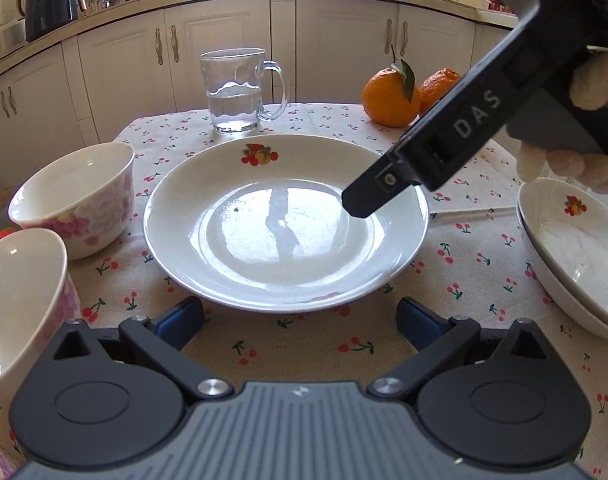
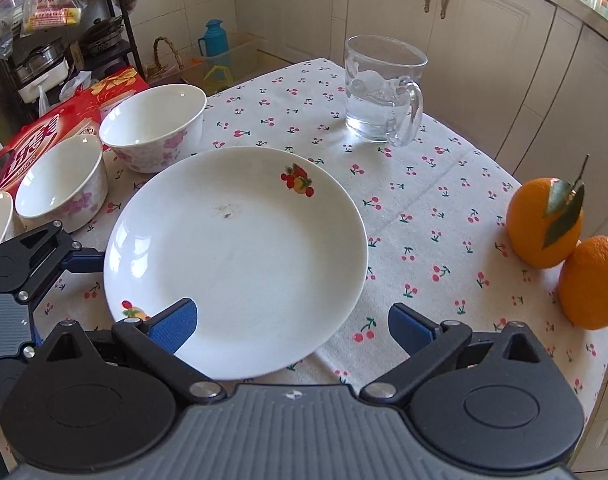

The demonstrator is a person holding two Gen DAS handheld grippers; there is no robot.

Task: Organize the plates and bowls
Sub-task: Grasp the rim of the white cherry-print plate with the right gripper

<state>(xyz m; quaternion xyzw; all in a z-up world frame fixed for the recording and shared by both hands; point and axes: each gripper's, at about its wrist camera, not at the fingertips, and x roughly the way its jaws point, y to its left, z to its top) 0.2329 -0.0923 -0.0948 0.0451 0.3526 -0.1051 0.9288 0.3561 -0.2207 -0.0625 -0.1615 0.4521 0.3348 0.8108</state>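
Note:
A white plate with fruit prints [image 1: 286, 224] lies in the middle of the cherry-print tablecloth; it also shows in the right wrist view [image 2: 240, 256]. My left gripper [image 1: 300, 320] is open and empty, just short of the plate's near rim. My right gripper [image 2: 292, 324] is open and empty, its jaws hovering over the plate's near edge; its body [image 1: 443, 148] reaches over the plate in the left wrist view. Two floral bowls [image 1: 80, 200] [image 1: 20, 304] stand left of the plate, also shown in the right wrist view [image 2: 156, 132] [image 2: 62, 182]. Stacked plates [image 1: 575, 248] lie at the right.
A glass mug of water [image 1: 240, 92] stands behind the plate, also in the right wrist view [image 2: 383, 92]. Two oranges [image 1: 391, 98] [image 2: 543, 222] sit at the table's right side. A red box [image 2: 44, 132] lies beyond the bowls. Kitchen cabinets [image 1: 224, 52] run behind the table.

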